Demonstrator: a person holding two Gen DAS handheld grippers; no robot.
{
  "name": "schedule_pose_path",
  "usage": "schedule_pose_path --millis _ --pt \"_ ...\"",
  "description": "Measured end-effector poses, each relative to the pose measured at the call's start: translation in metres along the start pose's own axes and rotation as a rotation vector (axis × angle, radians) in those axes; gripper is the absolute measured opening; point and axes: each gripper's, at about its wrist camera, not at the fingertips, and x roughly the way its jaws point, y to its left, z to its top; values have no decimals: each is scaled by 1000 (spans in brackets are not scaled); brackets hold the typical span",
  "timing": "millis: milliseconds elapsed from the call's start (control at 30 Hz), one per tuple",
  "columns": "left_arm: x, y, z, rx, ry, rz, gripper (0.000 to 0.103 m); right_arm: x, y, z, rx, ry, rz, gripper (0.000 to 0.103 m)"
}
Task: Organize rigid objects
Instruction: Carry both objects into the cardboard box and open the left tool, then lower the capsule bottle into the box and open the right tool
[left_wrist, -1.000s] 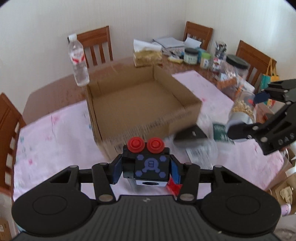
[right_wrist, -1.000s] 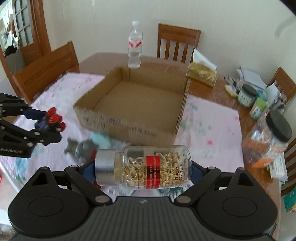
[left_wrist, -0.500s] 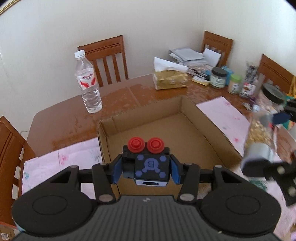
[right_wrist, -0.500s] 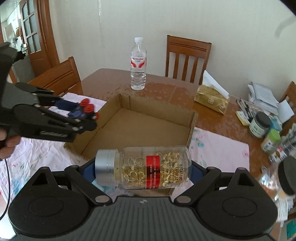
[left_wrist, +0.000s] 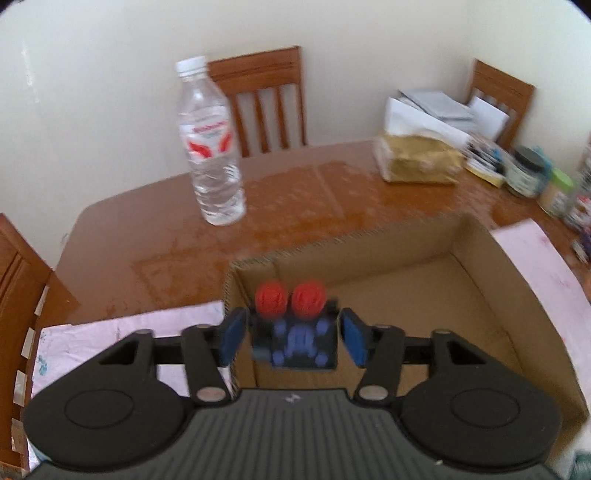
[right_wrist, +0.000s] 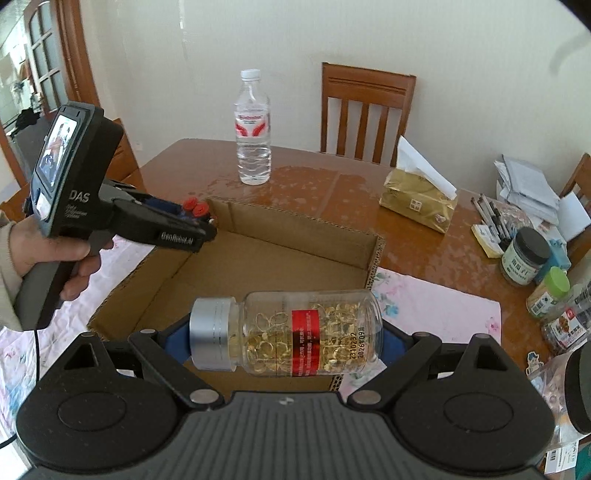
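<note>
The left gripper (left_wrist: 293, 336) hangs over the near left corner of the cardboard box (left_wrist: 476, 251), and its jaws have just been opening: the blue pads (left_wrist: 234, 338) stand clear of the black toy with two red knobs (left_wrist: 295, 332), which sits blurred between them with a gap on each side. The right gripper (right_wrist: 284, 339) is clamped lengthwise on a clear bottle of golden capsules (right_wrist: 295, 336), silver cap to the left, above the box's near edge.

Past the box's far wall a water bottle (left_wrist: 210, 147) stands upright on the bare wooden table (left_wrist: 147, 236), near its far edge, with a gold tissue pack (left_wrist: 417, 162) further right. Jars (right_wrist: 524, 254), pens and papers crowd the table's right edge. A pink floral cloth (right_wrist: 424, 306) lies under the box.

Only the right wrist view shows the hand (right_wrist: 44, 254) gripping the left tool's handle, the tool's small screen and a door behind. Only the left wrist view shows the gap between pads and toy.
</note>
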Motion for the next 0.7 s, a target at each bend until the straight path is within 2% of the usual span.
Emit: schedule_pose_path --millis 67,167,267,467,700 --pt "3 3 1 -19 -15 14 86 3 -3 1 10 4 -1 97" --pt "-4 8 0 -41 -22 2 87 8 -5 3 8 9 -1 97" --pt "-20 11 -8 -53 -33 -4 93 13 -5 5 3 16 -1 97" --pt "-62 16 -33 -88 -62 -8 97 26 -5 15 -3 23 7 97" --pt "-105 26 -74 -206 -74 49 97 55 1 37 -29 43 11 97"
